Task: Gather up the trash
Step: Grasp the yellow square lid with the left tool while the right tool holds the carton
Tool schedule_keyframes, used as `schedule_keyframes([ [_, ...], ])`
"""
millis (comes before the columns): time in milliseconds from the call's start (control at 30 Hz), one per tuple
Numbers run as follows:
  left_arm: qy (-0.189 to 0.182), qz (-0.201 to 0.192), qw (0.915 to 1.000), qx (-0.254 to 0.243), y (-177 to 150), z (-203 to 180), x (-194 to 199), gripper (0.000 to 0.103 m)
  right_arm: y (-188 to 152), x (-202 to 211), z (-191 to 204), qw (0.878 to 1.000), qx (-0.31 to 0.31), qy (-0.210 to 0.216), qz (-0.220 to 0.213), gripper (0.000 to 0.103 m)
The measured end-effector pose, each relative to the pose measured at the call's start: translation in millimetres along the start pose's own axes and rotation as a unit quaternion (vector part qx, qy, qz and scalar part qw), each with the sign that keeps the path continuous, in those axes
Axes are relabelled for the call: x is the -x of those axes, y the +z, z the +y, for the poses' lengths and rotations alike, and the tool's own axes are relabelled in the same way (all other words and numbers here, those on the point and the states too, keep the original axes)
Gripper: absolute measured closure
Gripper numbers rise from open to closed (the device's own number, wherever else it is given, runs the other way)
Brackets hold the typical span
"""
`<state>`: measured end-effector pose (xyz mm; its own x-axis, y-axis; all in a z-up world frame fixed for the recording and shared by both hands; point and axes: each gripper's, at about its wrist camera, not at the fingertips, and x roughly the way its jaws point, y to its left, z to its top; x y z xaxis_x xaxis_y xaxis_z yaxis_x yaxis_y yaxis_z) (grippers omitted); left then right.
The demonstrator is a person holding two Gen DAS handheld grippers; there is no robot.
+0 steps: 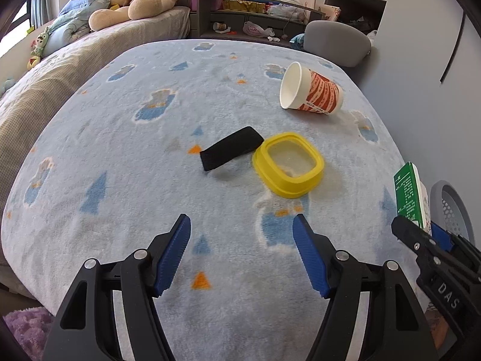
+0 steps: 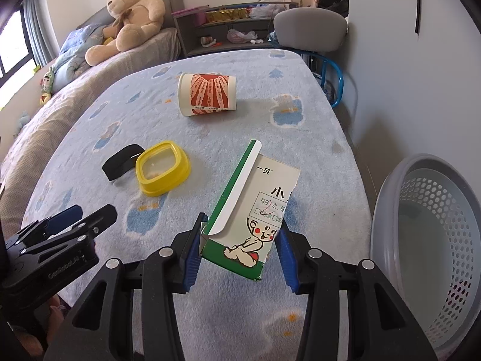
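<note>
Right gripper (image 2: 239, 254): pinching the green-and-white medicine box (image 2: 251, 210) (flap open), lifted above the blanket (image 2: 270, 150), beside the grey basket (image 2: 436, 240).
Left gripper (image 1: 242, 251): jaws spread, empty.

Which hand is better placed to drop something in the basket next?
Right. The right tool already grips the box, and the basket sits just beside it. The left tool is open, holding nothing, over the blanket.

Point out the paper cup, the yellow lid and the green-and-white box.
paper cup (image 2: 207, 94): right wrist view, on its printed side.
yellow lid (image 1: 288, 165): left wrist view, on its clear centre.
green-and-white box (image 2: 255, 210): right wrist view, on its white front.
</note>
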<state>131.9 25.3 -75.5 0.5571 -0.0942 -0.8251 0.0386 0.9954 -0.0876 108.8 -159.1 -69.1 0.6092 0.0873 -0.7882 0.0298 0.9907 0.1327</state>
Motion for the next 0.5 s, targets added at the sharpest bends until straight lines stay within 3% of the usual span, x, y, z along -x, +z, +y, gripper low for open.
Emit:
schedule_keyframes([
  [367,-0.019,0.034,0.9992,0.011,22,-38,-33,0.035,-6,11,-30,0.999,-0.017,0.028,-0.013,0.059],
  [500,-0.01,0.044,0.9989,0.008,29,-50,-46,0.035,-4,16,-39,0.999,-0.024,0.039,-0.022,0.059],
])
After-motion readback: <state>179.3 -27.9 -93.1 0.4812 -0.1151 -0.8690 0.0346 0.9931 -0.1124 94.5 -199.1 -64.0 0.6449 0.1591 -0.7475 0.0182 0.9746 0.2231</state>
